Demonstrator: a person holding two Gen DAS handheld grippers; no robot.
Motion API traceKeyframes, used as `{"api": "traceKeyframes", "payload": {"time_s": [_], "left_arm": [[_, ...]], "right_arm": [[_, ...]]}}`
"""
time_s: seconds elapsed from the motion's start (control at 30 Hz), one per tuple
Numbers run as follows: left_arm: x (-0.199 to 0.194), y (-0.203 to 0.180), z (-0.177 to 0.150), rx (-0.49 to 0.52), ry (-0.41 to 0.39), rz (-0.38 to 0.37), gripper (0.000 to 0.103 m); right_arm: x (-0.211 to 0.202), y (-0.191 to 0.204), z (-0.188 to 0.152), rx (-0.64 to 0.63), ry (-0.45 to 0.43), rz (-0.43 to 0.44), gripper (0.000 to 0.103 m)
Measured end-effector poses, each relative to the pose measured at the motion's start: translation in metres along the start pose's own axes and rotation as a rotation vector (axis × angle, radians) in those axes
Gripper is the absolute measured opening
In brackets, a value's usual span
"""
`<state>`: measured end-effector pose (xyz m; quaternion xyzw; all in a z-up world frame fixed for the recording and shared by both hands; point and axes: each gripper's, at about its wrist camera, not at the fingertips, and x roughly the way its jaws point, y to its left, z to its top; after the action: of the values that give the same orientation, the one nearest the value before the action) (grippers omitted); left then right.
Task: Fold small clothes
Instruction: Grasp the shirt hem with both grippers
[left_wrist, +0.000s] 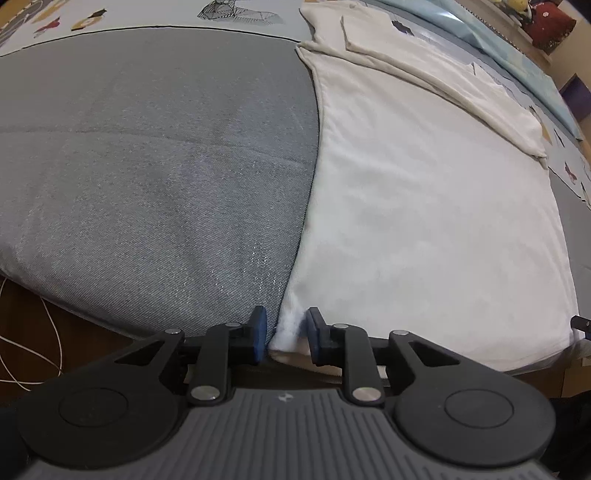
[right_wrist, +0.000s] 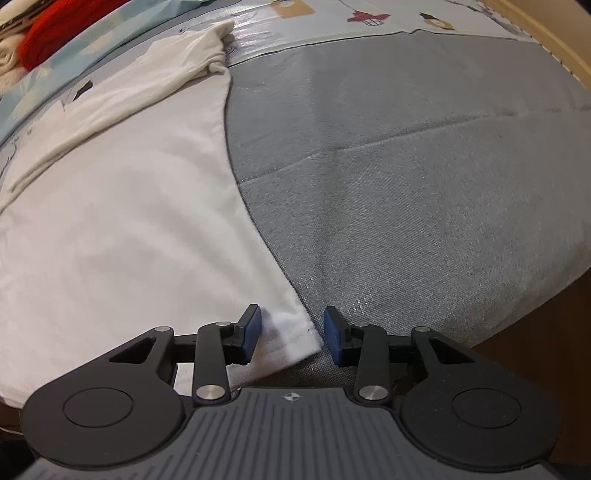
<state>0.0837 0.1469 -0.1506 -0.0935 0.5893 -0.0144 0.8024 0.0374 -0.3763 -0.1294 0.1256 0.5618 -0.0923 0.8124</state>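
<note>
A white garment (left_wrist: 424, 206) lies flat on a grey mat (left_wrist: 155, 155), its sleeve folded across the far end. My left gripper (left_wrist: 286, 334) stands open at the garment's near left corner, and the corner's cloth sits between its blue pads without being pinched. In the right wrist view the same garment (right_wrist: 122, 206) fills the left half over the grey mat (right_wrist: 406, 166). My right gripper (right_wrist: 291, 338) is open wide around the garment's near right corner, pads apart from the cloth.
The mat lies on a printed bedsheet (left_wrist: 147, 14). A light blue blanket (left_wrist: 491, 40) runs along the far side, with red fabric (right_wrist: 55, 33) on it. A white cable (left_wrist: 44, 332) lies on the brown floor beyond the mat's near edge.
</note>
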Motion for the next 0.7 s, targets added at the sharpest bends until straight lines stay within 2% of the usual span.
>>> {"api": "traceKeyframes", "payload": {"time_s": [0.07,0.1,0.27,0.43,0.7], "left_arm": [[0.001,-0.001,0.000,0.014,0.001,-0.007,0.009],[0.001,-0.003,0.000,0.021,-0.002,-0.012,0.006],[-0.009,0.001,-0.001,-0.007,-0.029,-0.030,0.008],[0.001,-0.002,-0.002,0.009,0.018,-0.013,0.011],[0.003,-0.004,-0.003,0.025,0.019,0.001,0.011]], "right_arm": [[-0.001,0.002,-0.001,-0.019,0.001,0.016,0.028],[-0.002,0.003,-0.002,-0.025,0.002,0.022,0.007],[-0.017,0.001,-0.002,-0.005,-0.035,0.070,0.007],[-0.006,-0.001,-0.004,0.016,0.013,0.026,0.014],[-0.002,0.006,-0.007,-0.036,0.017,0.001,0.016]]}}
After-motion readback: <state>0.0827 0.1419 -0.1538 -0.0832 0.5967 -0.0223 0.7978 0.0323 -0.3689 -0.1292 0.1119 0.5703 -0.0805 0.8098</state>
